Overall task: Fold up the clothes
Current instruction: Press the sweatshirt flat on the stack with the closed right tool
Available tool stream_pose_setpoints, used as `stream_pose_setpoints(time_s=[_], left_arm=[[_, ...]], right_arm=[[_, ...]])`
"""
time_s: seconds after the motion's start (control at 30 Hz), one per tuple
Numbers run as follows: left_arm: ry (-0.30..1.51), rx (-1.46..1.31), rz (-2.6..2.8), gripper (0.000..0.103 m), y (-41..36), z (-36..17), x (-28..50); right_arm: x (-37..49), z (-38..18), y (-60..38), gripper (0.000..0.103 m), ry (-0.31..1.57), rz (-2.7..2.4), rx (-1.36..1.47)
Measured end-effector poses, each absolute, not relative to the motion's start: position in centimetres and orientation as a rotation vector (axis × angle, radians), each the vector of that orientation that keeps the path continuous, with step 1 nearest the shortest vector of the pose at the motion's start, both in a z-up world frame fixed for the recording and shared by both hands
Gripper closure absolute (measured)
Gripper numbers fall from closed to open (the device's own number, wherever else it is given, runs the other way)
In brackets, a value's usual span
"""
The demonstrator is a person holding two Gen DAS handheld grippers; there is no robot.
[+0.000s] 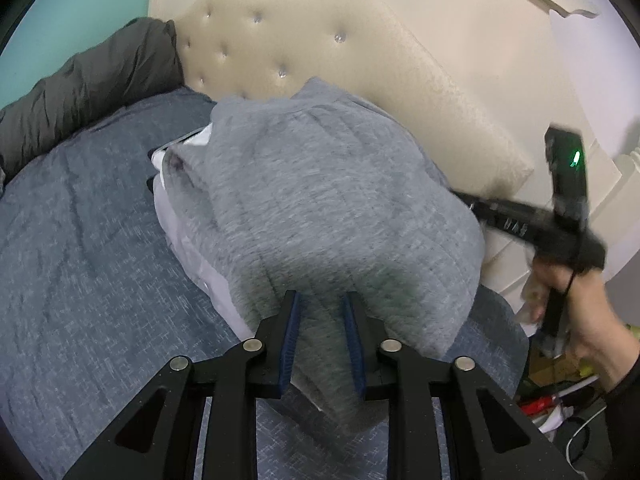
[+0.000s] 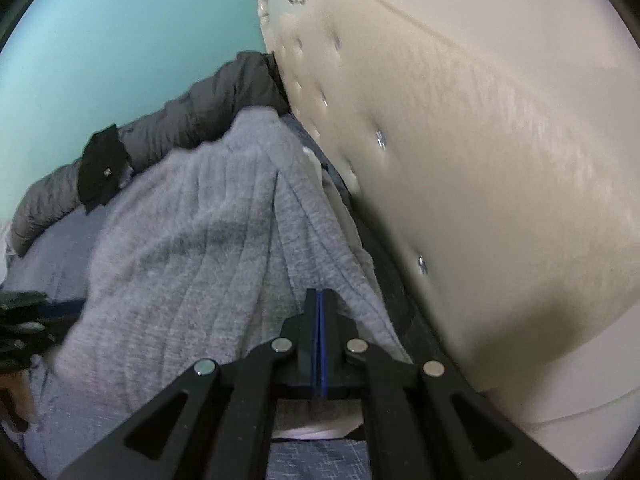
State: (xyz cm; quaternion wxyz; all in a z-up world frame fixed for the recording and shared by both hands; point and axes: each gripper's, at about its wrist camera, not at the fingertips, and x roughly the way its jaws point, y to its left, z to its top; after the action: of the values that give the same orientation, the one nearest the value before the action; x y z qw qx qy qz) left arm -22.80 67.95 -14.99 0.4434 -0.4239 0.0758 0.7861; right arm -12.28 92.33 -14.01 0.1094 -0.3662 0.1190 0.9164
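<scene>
A grey quilted knit garment (image 1: 320,200) is lifted off the bed and hangs like a tent between both grippers. My left gripper (image 1: 322,308) holds a thick fold of it between its blue pads. The right gripper (image 1: 472,204), held by a hand (image 1: 580,312), grips the garment's far right edge near the headboard. In the right wrist view the right gripper (image 2: 319,296) has its pads pressed together on a ridge of the grey garment (image 2: 200,260). A white garment (image 1: 180,232) lies partly hidden beneath the grey one.
The blue-grey bedspread (image 1: 80,260) spreads out to the left. A cream tufted headboard (image 1: 320,40) stands close behind and to the right. A dark puffy quilt (image 1: 88,80) lies along the teal wall. Clutter and cables (image 1: 560,400) lie beside the bed at lower right.
</scene>
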Motion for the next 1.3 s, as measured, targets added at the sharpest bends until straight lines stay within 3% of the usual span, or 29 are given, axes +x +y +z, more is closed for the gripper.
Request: stream_pose_setpoints(time_s=[0.27, 0.5, 0.87, 1.3], left_arm=[[0.195, -1.052, 1.961, 0.082, 68.0, -14.9, -23.0], [0.180, -1.048, 1.969, 0.082, 67.5, -14.4, -22.9], [0.134, -0.989, 1.948, 0.081, 68.2, -12.2, -23.0], [0.188, -1.050, 1.928, 0.078, 69.6, -14.6, -23.3]], right_arm=[[-17.6, -8.6, 89.1, 0.103, 0.288, 2.829, -1.104], [-21.5, -14.3, 87.7, 0.103, 0.232, 2.650, -1.373], [-14.7, -10.6, 89.4, 0.103, 0.276, 2.738, -1.051], [-10.9, -13.9, 92.5, 0.103, 0.337, 2.675, -1.042]])
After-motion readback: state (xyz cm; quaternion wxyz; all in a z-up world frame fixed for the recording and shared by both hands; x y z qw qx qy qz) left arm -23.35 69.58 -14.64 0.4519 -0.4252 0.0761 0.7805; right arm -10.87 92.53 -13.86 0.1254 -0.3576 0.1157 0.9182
